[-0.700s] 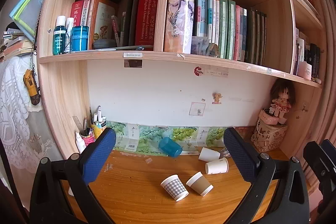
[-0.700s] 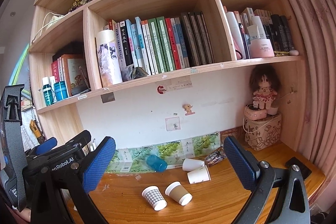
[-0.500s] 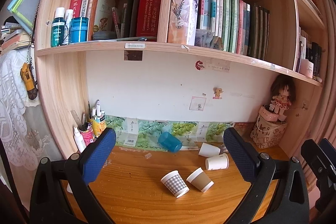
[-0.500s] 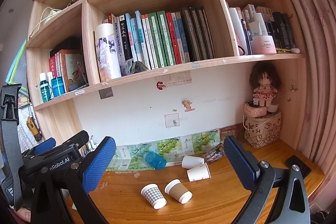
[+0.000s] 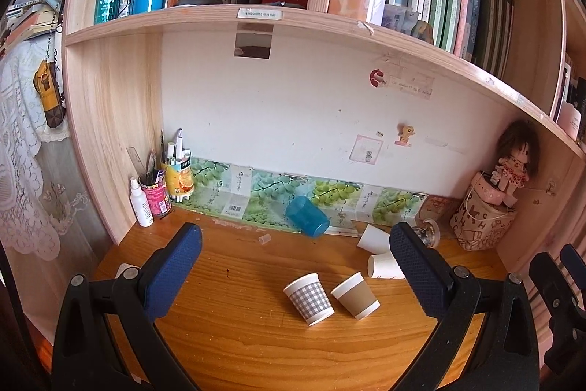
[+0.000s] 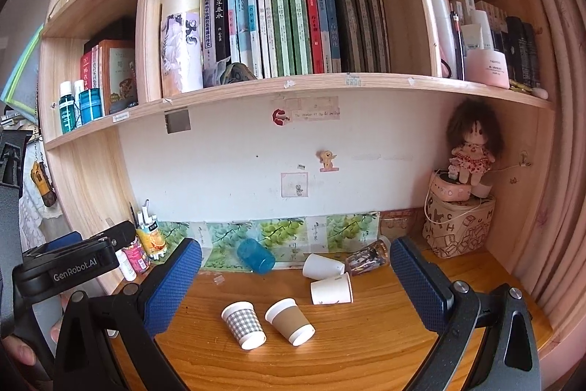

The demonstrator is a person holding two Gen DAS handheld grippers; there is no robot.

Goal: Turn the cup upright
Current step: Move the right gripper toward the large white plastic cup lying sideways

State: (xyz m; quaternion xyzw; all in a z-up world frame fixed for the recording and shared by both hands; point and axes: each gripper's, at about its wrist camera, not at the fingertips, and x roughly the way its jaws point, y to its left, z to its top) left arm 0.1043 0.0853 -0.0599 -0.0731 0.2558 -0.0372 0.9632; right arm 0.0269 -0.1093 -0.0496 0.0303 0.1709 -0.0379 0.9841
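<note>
- The left gripper is held above the surface, its two blue-padded fingers spread wide apart with nothing between them.
- The right gripper is likewise raised, its fingers spread wide and holding nothing.
- In the right wrist view the left gripper's black body sits just to the left, with the person's fingertips showing at the lower left edge.

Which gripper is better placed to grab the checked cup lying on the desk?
Probably left. The checked cup lies nearer the midline of the open left gripper; the open right gripper sees it off to its left.
</note>
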